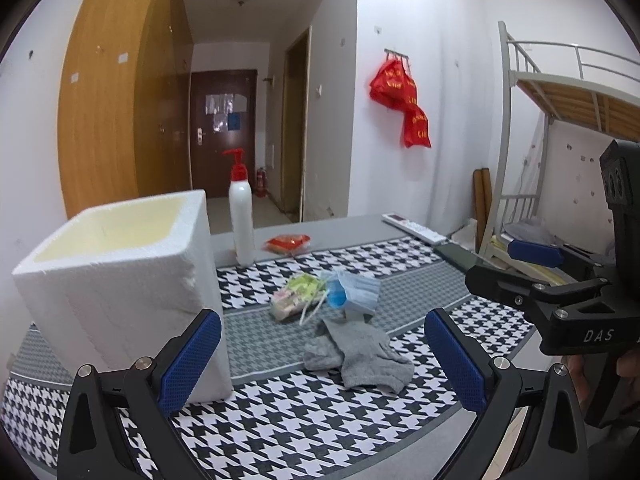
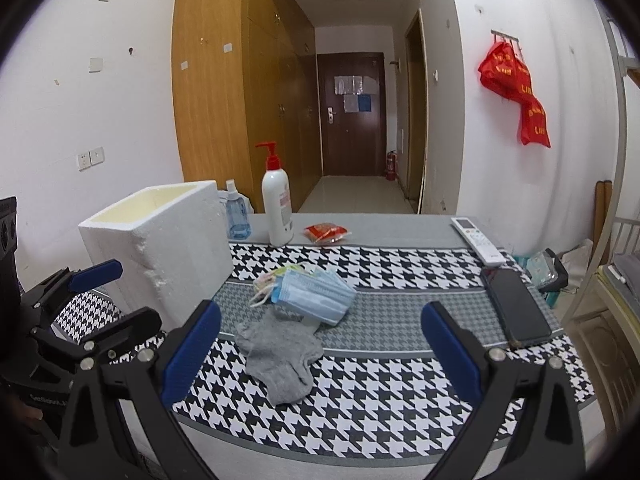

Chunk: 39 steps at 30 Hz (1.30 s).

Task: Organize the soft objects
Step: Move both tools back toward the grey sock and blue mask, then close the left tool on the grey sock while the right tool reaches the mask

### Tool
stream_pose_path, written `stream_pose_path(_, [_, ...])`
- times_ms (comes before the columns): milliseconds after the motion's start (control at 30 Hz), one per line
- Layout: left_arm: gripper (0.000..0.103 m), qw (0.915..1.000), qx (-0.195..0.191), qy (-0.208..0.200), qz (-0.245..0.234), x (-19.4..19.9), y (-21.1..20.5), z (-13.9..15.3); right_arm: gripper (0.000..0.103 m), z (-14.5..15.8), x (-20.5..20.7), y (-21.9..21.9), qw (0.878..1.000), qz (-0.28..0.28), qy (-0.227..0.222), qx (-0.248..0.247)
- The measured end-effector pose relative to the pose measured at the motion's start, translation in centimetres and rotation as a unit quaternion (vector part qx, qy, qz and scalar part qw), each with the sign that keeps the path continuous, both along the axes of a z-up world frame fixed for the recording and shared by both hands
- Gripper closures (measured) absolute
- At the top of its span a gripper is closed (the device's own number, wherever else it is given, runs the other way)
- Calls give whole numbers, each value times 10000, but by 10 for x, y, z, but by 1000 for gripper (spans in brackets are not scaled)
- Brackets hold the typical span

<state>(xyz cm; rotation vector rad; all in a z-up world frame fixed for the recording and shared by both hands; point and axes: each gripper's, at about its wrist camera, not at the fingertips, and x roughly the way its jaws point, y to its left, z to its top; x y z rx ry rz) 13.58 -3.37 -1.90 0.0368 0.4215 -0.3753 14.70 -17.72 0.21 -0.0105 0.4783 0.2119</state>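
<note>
A grey sock (image 1: 356, 356) (image 2: 280, 356) lies crumpled on the houndstooth cloth. Just behind it sits a pile of blue face masks (image 1: 354, 290) (image 2: 314, 294) over some pale patterned masks (image 1: 296, 294) (image 2: 272, 278). A white foam box (image 1: 120, 280) (image 2: 160, 248), open at the top, stands to the left. My left gripper (image 1: 324, 360) hovers open above the cloth, the sock between and ahead of its fingers. My right gripper (image 2: 320, 356) is open too, with the sock just ahead on the left. Neither holds anything.
A white pump bottle (image 1: 242, 216) (image 2: 277, 208), a blue spray bottle (image 2: 237, 216) and a red packet (image 1: 288, 242) (image 2: 326, 232) stand at the back. A remote (image 2: 478, 240) and a black phone (image 2: 518, 306) lie at the right edge. A bunk bed (image 1: 560, 120) is on the right.
</note>
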Motion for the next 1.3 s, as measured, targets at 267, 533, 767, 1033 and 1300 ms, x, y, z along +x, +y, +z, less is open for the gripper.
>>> stream_pose_path(267, [1, 9996, 56, 286, 43, 13, -8, -15, 1, -16, 12, -7, 9997, 2, 224, -47])
stream_pose_path(533, [1, 9981, 196, 574, 75, 27, -19, -30, 1, -31, 26, -12, 9988, 61, 481, -16])
stream_pose_path(767, [1, 9967, 275, 750, 124, 38, -26, -35, 1, -40, 42, -16, 9973, 42, 736, -62])
stream_pose_path(1033, [1, 9954, 275, 889, 242, 48, -31, -44, 1, -42, 62, -12, 9952, 344, 904, -124])
stream_pose_path(1300, [1, 9935, 307, 1061, 271, 60, -37, -52, 1, -47, 81, -12, 9922, 596, 1083, -177])
